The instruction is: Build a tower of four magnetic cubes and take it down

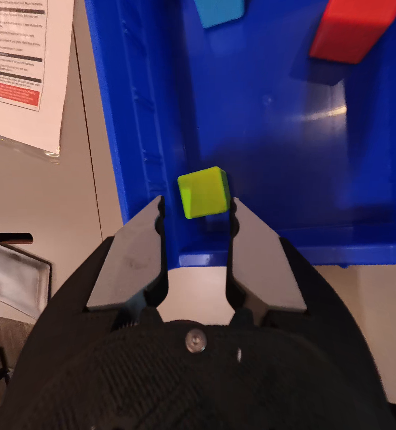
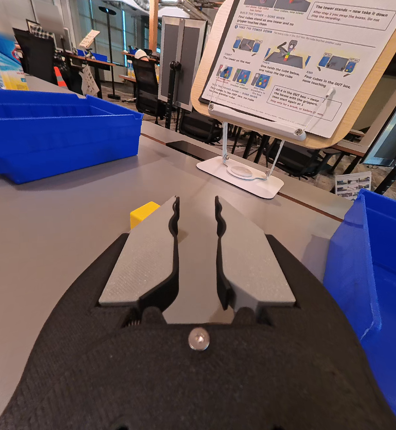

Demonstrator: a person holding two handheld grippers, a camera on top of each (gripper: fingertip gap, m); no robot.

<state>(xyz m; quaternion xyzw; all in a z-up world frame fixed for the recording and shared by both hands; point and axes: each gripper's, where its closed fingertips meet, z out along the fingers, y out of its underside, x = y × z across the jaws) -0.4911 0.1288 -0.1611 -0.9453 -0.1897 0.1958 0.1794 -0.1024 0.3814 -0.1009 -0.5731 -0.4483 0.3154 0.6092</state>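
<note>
In the left wrist view, my left gripper (image 1: 198, 200) is open over a blue bin (image 1: 273, 144). A lime-green cube (image 1: 202, 193) lies tilted by the bin's left wall, between and just beyond my fingertips. The right fingertip (image 1: 235, 204) is at its edge and the left one stands a little apart. A light-blue cube (image 1: 219, 11) and a red cube (image 1: 352, 32) lie farther in the bin. In the right wrist view, my right gripper (image 2: 197, 201) is open and empty, low over the grey table (image 2: 53, 232). A yellow cube (image 2: 143, 213) stands on the table, partly hidden behind the left finger.
A blue bin (image 2: 62, 135) stands on the table at the left and a second blue bin (image 2: 378, 267) at the right edge. An instruction board on a white stand (image 2: 239, 178) is straight ahead. A printed sheet (image 1: 18, 58) lies left of the bin. One gripper's finger ends stand about 45 cm off the other's. The right gripper is farther from the red cube (image 1: 352, 32), some 35 cm, than the left, some 15 cm.
</note>
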